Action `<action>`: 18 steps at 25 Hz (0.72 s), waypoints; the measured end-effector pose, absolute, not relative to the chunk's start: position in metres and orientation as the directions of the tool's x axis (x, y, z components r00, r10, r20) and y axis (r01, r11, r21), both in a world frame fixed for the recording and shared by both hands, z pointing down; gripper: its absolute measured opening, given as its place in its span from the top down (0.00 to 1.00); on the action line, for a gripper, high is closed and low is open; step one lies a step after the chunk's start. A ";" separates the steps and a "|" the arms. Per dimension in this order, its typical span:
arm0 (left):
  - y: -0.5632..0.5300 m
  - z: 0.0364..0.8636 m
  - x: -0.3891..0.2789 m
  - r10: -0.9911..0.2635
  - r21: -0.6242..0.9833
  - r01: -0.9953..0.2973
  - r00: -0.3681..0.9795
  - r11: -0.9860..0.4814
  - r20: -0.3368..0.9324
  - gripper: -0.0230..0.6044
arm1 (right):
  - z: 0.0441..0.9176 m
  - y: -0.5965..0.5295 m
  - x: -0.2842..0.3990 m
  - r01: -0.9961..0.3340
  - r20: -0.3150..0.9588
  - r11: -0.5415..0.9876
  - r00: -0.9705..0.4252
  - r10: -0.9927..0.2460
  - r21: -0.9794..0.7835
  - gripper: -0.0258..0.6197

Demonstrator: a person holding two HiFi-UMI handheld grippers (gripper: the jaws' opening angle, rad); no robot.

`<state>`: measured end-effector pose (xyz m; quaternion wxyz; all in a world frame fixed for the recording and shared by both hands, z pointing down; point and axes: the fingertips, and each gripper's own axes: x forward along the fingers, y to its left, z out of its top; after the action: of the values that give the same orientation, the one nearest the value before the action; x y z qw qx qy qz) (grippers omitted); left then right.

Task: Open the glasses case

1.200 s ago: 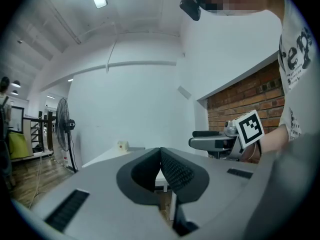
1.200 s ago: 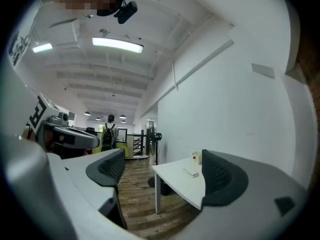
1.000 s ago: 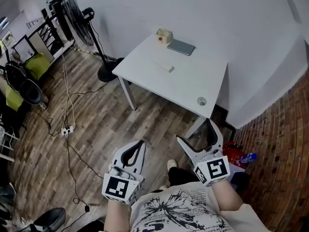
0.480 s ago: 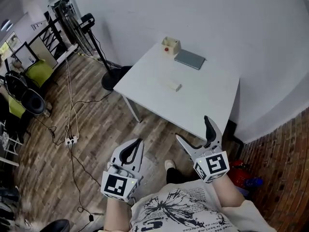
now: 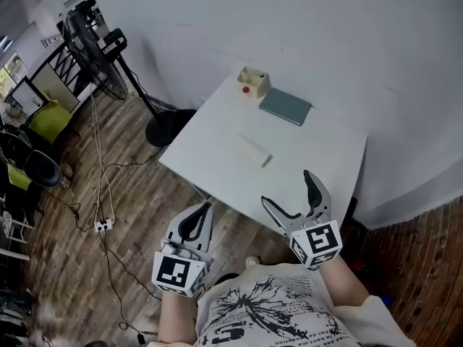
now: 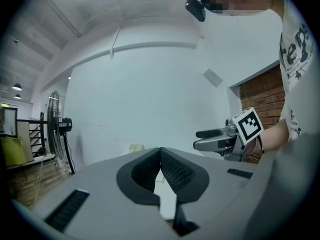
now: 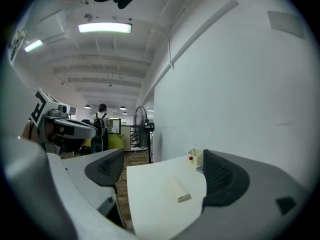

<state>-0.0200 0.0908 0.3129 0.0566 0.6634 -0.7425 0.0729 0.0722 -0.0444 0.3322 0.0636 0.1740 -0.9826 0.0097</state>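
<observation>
A white oblong case (image 5: 251, 150) lies closed in the middle of the white table (image 5: 217, 139); the right gripper view shows it as a white oblong case (image 7: 178, 189) between that gripper's jaws, well ahead of them. My right gripper (image 5: 288, 188) is open and empty, hovering over the table's near edge. Nothing is held in my left gripper (image 5: 203, 210), which is shut and sits just short of the table's near-left edge, over the floor. In the left gripper view the jaws of the left gripper (image 6: 160, 151) meet, and the right gripper (image 6: 216, 139) shows beside them.
A small cream box with a red dot (image 5: 253, 81) and a flat grey-green rectangle (image 5: 286, 106) lie at the table's far side by the wall. A standing fan (image 5: 90, 49) and cables (image 5: 101, 194) are on the wooden floor to the left. A brick wall is on the right.
The table has come nearer. Both grippers have moved forward to its near edge, the right one now over the tabletop. Their jaws are unchanged.
</observation>
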 end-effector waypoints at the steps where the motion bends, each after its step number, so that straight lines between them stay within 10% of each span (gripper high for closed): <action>1: 0.083 0.316 -0.024 -0.976 -0.030 -0.994 -0.108 0.104 0.191 0.94 | 0.337 -0.052 0.068 -0.345 0.146 0.938 -0.928 -0.342 0.002 0.19; 18: -0.071 0.401 -0.130 -0.908 -0.007 -0.970 0.224 -0.242 0.353 0.94 | 0.461 -0.157 -0.033 -0.479 0.530 0.878 -0.750 -0.397 -0.020 0.23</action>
<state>-0.1304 -0.0711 0.4012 0.1078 0.7748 -0.6063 0.1435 -0.0329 -0.1568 0.4606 0.2646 0.2348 -0.9321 0.0776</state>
